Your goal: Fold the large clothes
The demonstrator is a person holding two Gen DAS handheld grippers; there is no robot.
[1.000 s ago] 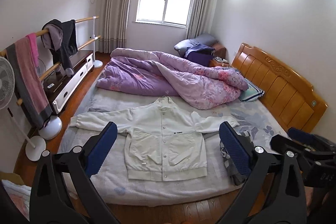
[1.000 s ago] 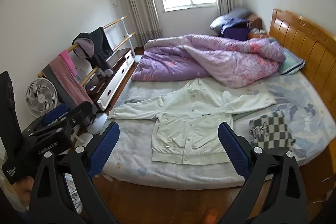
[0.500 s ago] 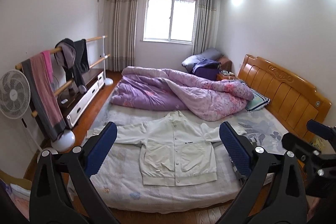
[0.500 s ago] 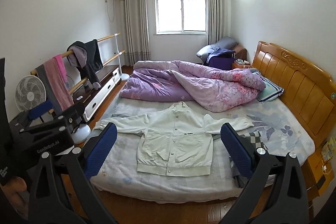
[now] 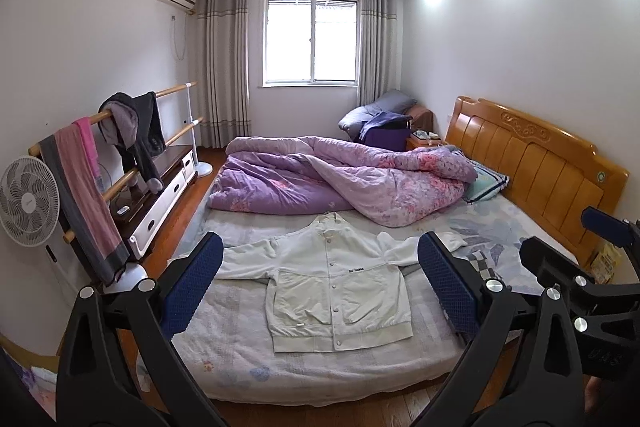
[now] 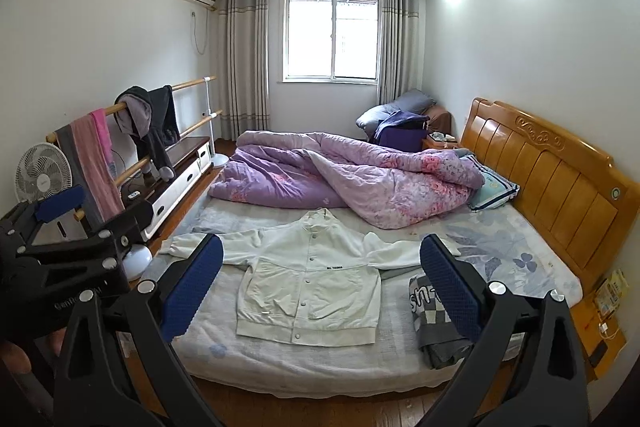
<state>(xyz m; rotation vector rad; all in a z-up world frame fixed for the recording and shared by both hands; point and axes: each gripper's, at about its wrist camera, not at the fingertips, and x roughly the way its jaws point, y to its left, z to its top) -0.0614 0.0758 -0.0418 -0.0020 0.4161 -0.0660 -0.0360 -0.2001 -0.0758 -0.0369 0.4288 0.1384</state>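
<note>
A white button-up jacket [image 5: 336, 287] lies flat, face up, sleeves spread, on the near part of the bed [image 5: 240, 351]; it also shows in the right wrist view [image 6: 312, 279]. My left gripper [image 5: 320, 287] is open and empty, held well back from the bed at its foot. My right gripper [image 6: 320, 287] is open and empty, also back from the bed. Each gripper shows at the edge of the other's view.
A folded grey checked garment [image 6: 436, 323] lies on the bed right of the jacket. A purple duvet [image 5: 340, 179] is piled behind it. A wooden headboard [image 5: 532, 163] stands right. A clothes rail [image 5: 120, 147], fan [image 5: 28, 201] and low cabinet [image 5: 160, 195] stand left.
Both grippers have pulled back and tilted up from the bed, so the jacket looks smaller and lower in view. The jacket has not moved.
</note>
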